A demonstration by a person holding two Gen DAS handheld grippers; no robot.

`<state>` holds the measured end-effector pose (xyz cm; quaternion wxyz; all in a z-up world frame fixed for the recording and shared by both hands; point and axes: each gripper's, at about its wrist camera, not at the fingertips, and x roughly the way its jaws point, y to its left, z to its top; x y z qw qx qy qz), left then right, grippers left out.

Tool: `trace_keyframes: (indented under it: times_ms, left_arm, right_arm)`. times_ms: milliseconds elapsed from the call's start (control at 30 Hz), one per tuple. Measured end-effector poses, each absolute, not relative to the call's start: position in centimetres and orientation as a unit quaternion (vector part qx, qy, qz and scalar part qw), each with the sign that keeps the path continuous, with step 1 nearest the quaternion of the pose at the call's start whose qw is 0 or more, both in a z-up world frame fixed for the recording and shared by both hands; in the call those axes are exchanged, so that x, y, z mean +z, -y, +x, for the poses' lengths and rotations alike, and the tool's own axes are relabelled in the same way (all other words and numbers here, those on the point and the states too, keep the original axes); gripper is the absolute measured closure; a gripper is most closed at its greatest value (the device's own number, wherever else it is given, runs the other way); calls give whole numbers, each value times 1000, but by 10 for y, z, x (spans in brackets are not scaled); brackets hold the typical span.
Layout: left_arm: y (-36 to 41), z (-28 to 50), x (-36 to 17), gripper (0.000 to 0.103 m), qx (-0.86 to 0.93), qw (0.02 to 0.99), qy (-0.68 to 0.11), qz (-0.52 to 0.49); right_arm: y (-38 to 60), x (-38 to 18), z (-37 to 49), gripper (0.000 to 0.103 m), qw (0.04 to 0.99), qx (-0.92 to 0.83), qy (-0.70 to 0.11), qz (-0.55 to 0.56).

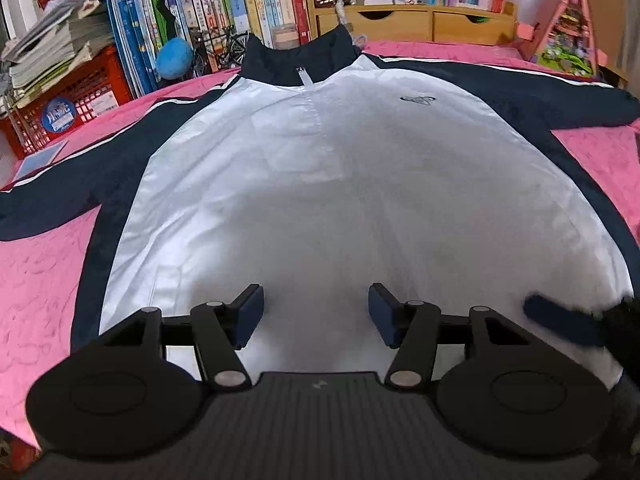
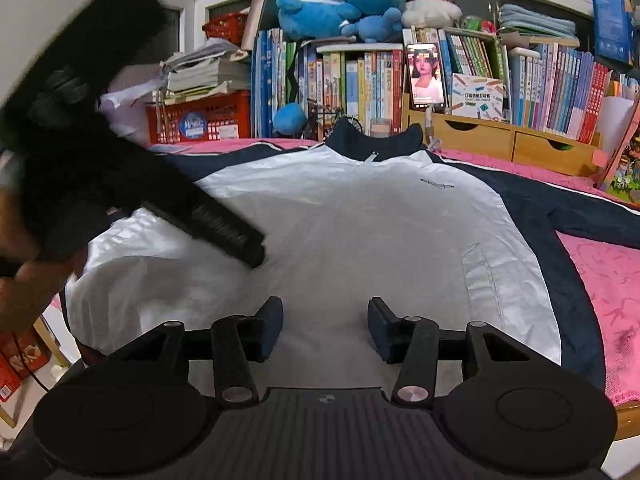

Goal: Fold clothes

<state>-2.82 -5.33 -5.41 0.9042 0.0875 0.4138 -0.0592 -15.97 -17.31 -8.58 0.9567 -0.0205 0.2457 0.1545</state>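
A white jacket (image 1: 340,184) with navy sleeves and a navy collar (image 1: 296,60) lies flat, front up, on a pink bedspread (image 1: 40,300), both sleeves spread out sideways. My left gripper (image 1: 316,316) hovers over the white cloth near the lower hem, jaws apart, with nothing pinched between them. The blurred tip of the other gripper (image 1: 560,320) shows at the right edge. In the right wrist view my right gripper (image 2: 325,328) is open over the jacket (image 2: 360,232) near the hem. The left gripper (image 2: 224,228), held by a hand, reaches in from the left over the cloth.
Behind the bed stand a bookshelf (image 2: 360,80), a red crate (image 1: 72,100) with stacked papers, wooden drawers (image 2: 500,140) and a propped phone (image 2: 426,76). Plush toys (image 2: 348,4) sit on top of the books. Pink bedspread (image 2: 608,280) shows right of the jacket.
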Motion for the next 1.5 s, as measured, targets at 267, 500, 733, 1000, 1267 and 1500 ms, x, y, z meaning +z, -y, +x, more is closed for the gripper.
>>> trace_keyframes:
  times_ms: [267, 500, 733, 1000, 1267, 1500]
  left_arm:
    - [57, 23, -45, 31, -89, 889, -444, 64]
    - [64, 101, -58, 27, -85, 880, -463, 63]
    - [62, 229, -59, 26, -35, 881, -471, 33]
    - [60, 326, -70, 0, 12, 885, -465, 1]
    - [58, 308, -56, 5, 22, 877, -479, 33]
    - [6, 160, -35, 5, -8, 910, -399, 113]
  right_arm:
    - [186, -89, -157, 48, 958, 171, -232, 2]
    - [184, -94, -158, 48, 962, 169, -214, -11]
    - [190, -95, -156, 49, 959, 188, -214, -13]
    - [197, -98, -153, 49, 957, 203, -209, -5]
    - [197, -98, -154, 44, 956, 207, -207, -2]
    - [212, -83, -151, 24, 950, 229, -210, 16]
